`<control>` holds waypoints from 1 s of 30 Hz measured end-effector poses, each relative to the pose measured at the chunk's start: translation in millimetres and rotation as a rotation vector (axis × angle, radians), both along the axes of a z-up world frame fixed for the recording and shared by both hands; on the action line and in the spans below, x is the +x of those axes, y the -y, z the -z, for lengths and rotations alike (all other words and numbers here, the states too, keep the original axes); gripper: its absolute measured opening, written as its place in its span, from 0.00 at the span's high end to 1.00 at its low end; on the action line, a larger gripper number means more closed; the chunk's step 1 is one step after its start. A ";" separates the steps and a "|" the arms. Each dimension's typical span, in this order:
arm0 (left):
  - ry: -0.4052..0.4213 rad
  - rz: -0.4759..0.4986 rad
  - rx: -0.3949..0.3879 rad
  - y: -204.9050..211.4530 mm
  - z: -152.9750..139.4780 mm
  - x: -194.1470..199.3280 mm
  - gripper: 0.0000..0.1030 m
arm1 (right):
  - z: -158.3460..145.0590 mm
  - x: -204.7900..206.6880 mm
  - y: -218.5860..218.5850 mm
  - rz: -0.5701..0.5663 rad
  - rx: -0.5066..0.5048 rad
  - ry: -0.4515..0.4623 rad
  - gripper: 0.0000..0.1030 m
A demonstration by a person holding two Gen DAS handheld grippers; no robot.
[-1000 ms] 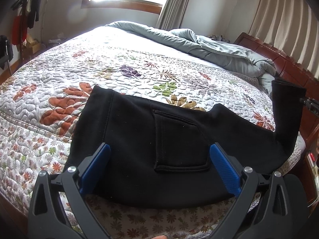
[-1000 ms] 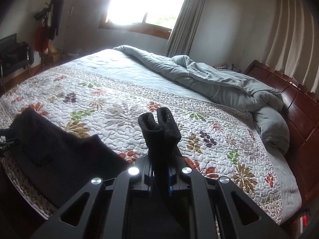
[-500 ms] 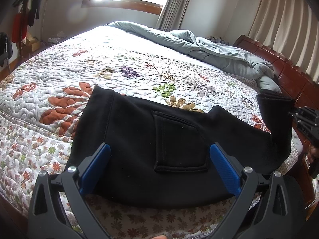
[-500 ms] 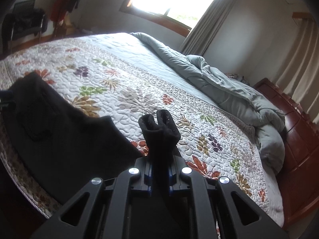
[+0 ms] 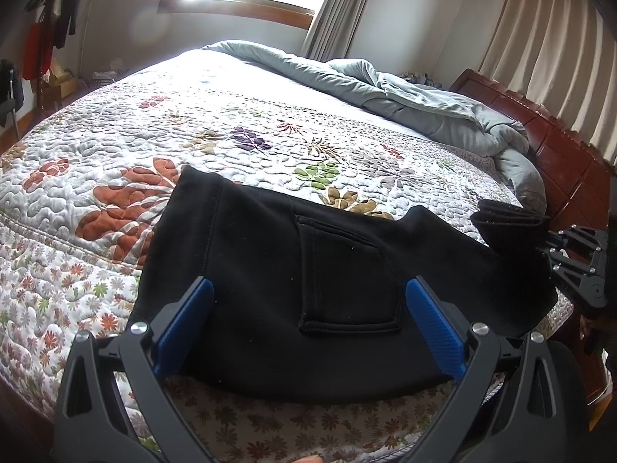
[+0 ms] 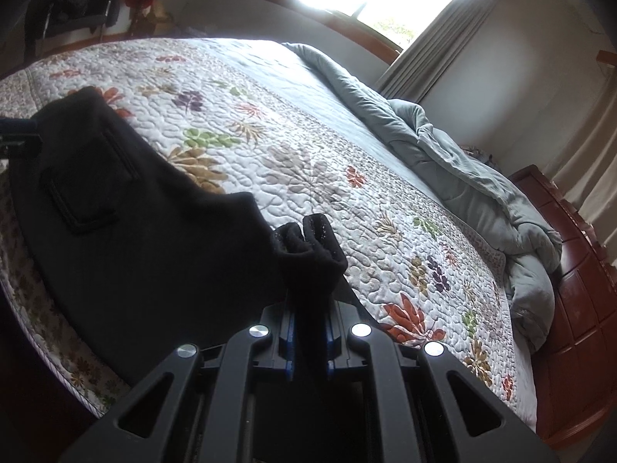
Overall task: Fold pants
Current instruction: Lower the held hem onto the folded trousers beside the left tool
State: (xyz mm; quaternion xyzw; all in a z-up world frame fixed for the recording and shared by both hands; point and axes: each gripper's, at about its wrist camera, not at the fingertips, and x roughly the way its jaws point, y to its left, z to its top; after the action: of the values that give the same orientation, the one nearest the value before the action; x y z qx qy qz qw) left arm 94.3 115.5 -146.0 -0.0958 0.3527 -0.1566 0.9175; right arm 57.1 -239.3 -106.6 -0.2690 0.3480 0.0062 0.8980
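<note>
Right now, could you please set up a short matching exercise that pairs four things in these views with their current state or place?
Column 1:
1. left gripper
2. right gripper
3. black pants
4. grey duvet

Column 2:
A. bunched along the far side of the bed, by the wooden headboard
B. jaws wide apart, nothing clamped
C. spread on the floral quilt, back pocket facing up
D. shut on the leg ends of the pants

Pairs: 1-B, 2-D, 3-C, 4-A
</note>
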 end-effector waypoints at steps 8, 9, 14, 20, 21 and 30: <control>-0.005 0.006 0.001 1.4 1.6 1.5 0.03 | 13.8 -0.6 -10.8 -0.028 -0.067 -0.010 0.89; -0.005 0.006 0.001 1.7 1.7 1.5 0.03 | 16.6 -1.4 -13.8 -0.035 -0.089 -0.007 0.89; -0.006 0.006 0.001 1.7 1.5 1.2 0.03 | 36.5 -8.3 -29.0 -0.081 -0.206 -0.005 0.89; -0.004 0.007 0.000 2.2 1.5 0.6 0.03 | 51.4 -14.7 -36.0 -0.116 -0.262 -0.017 0.89; -0.005 0.007 0.000 1.7 1.5 0.7 0.03 | 53.2 -15.0 -36.8 -0.121 -0.268 -0.019 0.89; -0.005 0.008 0.001 1.6 1.5 0.4 0.03 | 75.9 -19.4 -46.6 -0.165 -0.362 -0.036 0.89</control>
State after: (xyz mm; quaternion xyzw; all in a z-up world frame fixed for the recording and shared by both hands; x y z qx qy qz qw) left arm 94.7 113.9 -147.5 -0.0945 0.3555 -0.1599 0.9160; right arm 37.6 -192.6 -182.5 -0.4535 0.3362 0.0220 0.8251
